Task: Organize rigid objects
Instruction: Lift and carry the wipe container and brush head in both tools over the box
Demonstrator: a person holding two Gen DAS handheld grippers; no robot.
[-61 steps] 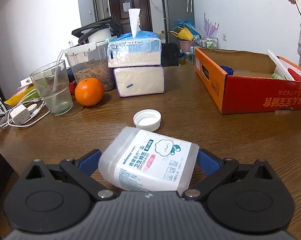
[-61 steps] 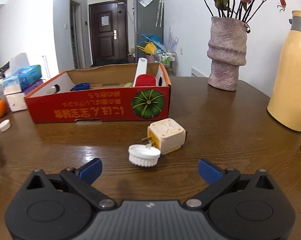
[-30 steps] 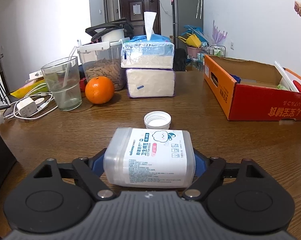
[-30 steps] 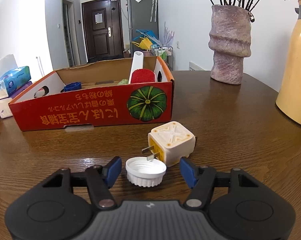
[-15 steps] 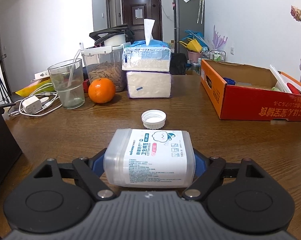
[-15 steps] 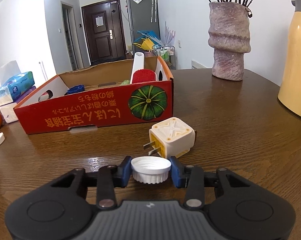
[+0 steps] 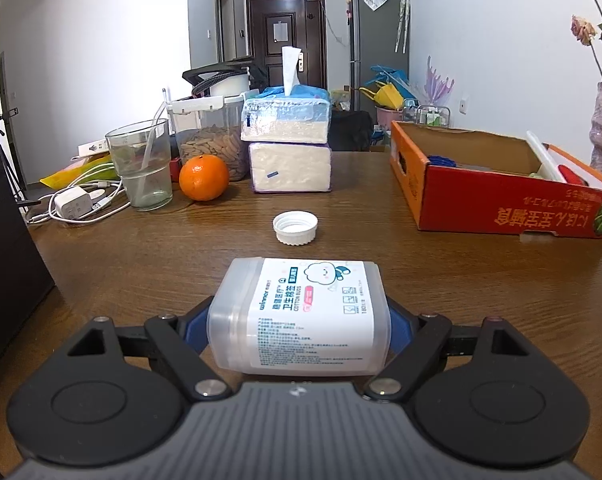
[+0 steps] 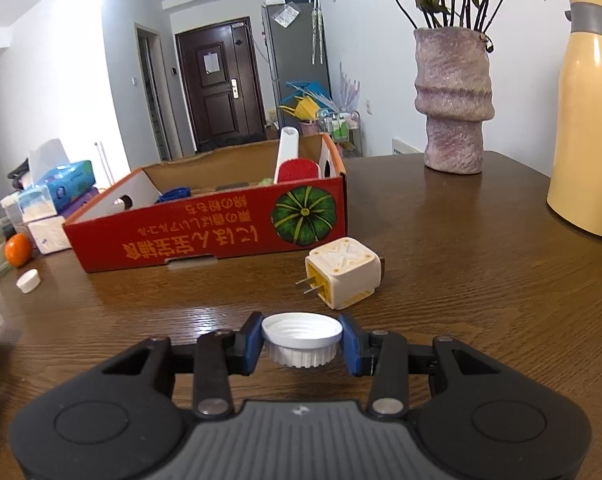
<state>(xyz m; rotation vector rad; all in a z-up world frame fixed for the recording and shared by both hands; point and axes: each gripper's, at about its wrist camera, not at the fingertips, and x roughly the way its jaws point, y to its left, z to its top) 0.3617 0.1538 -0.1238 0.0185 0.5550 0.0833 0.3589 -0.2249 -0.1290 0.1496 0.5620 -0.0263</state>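
Both tools are loaded. The left tool (image 7: 299, 326) is clamped on the cotton swab box (image 7: 301, 314), gripped across its short ends and carried lying flat, above the table (image 7: 141, 264). The right tool (image 8: 301, 340) is pinched on a white bottle cap (image 8: 301, 338), open side up, and it looks just clear of the wood, though the fisheye makes that height hard to call.

The cardboard box (image 8: 205, 236) sits ahead of both, open at the top, some items already inside. The job now, I'd say, is the carry: rise enough to clear the red wall, keep each grip level, and let go only once over the opening.

Watch the cap, since a ribbed round rim can squirt out of flat pads. A second cap (image 7: 295, 227) and a yellowed plug adapter (image 8: 343, 272) wait on the table.
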